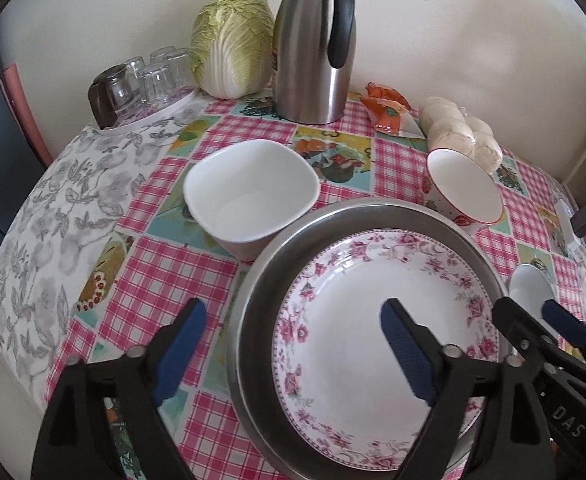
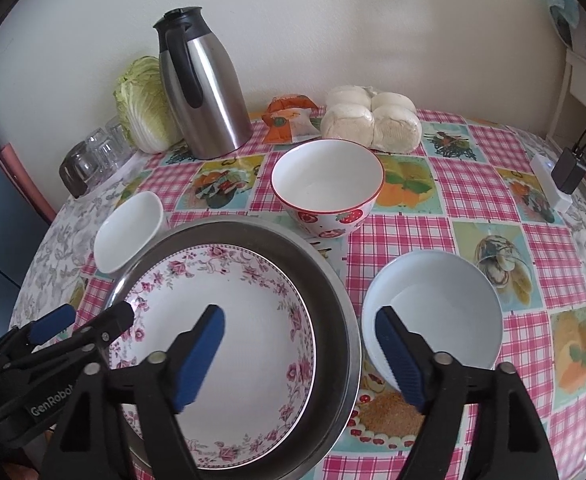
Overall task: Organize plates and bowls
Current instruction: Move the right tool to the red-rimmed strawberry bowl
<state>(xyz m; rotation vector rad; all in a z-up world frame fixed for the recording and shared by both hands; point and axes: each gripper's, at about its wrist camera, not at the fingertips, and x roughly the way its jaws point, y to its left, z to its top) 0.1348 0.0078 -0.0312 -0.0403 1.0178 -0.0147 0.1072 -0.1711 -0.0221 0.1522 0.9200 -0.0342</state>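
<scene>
Plates and bowls sit on a round table [image 2: 477, 200] covered in a pink checked cloth with food pictures, pushed against a cream wall. Nearest the viewer, a white plate with a pink flower border [image 1: 373, 344] lies inside a larger, shallow metal dish [image 1: 253, 320], which rests on the cloth. Both grippers hang over this stack with nothing between their blue pads. The left gripper [image 1: 293, 348] stands released, its jaws spread wide across the left rim of the metal dish, one finger over the cloth and the other over the flowered plate. The right gripper [image 2: 301, 348] is also released, its jaws spread across the right rim, one finger over the plate and the other over a plain pale bowl [image 2: 433, 312] that sits just to the right of the dish. A square white bowl [image 1: 253, 196] stands touching or just beside the dish at its far left, and a round bowl with red strawberries on its outside [image 2: 327, 188] stands just behind it. Along the wall are upturned glasses [image 1: 145, 84] on a tray, a Chinese cabbage [image 1: 233, 44], a steel flask with a black handle [image 1: 313, 48], an orange packet [image 2: 289, 118] and a bag of white buns [image 2: 373, 120].
</scene>
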